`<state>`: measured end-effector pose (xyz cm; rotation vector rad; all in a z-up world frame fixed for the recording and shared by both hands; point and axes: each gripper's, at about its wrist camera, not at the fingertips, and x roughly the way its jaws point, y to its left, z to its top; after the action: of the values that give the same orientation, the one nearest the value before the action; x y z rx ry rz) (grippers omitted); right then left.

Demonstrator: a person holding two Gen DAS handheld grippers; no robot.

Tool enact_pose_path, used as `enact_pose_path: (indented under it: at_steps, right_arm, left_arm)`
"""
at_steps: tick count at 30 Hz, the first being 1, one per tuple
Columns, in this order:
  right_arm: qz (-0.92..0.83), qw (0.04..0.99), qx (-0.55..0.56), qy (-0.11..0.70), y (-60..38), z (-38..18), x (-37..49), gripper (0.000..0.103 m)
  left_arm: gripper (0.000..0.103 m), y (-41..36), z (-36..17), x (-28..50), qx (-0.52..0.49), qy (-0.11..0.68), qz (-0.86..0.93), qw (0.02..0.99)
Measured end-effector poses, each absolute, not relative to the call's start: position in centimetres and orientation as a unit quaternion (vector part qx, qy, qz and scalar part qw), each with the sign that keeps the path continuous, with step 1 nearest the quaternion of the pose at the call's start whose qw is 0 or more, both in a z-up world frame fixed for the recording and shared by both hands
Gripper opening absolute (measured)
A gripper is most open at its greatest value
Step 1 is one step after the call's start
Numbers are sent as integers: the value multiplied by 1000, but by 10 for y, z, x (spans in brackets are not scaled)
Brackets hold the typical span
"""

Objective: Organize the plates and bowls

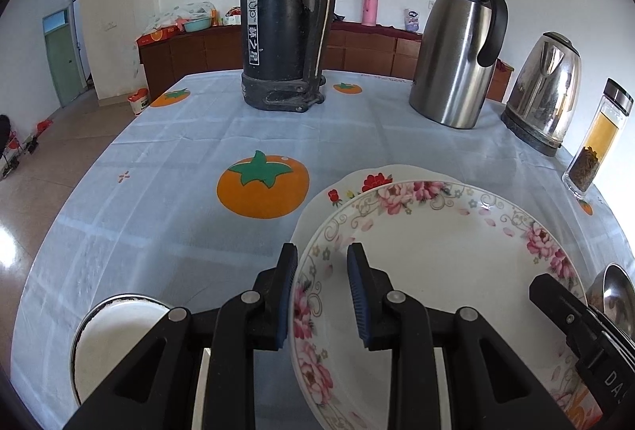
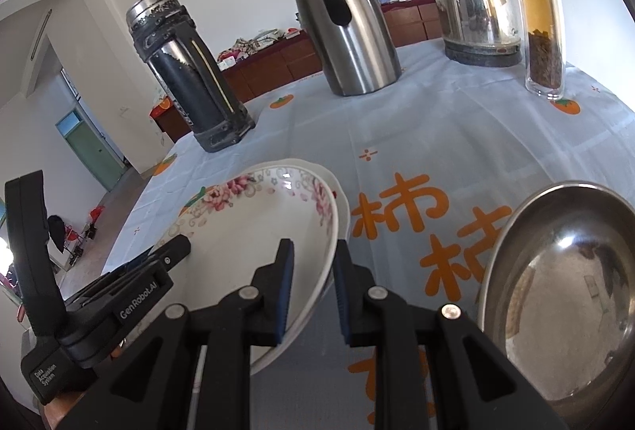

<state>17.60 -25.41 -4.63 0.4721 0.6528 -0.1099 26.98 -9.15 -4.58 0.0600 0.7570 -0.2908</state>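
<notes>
Lower plate (image 1: 359,182) mostly hidden under floral plate (image 1: 436,271), only far rim showing; white bowl (image 1: 115,342) and steel bowl (image 2: 563,295) cut off by frame edge. Floral plate tilted, near side raised off counter (image 1: 178,160). Left gripper (image 1: 322,295) part open, straddling plate's left rim, pads not clearly touching. Right gripper (image 2: 313,291) part open around opposite rim, contact unclear

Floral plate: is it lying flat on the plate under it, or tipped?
Tipped. The floral plate has its right edge raised off the white plate beneath, with both grippers, left and right, open astride opposite rims.
</notes>
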Motion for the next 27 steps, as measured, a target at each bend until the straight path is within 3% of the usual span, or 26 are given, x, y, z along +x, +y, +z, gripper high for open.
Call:
enact_pose_path:
  at_steps: [16,27]
  right_arm:
    - [-67,927,195,313,-249,-49,185,20]
    - [-83,935,137,315,-237,-54,192,34]
  left_arm:
    - [29,-98,-49,272,54,352,-122,927]
    - [29,-107,-53,267,85,336,-115,931]
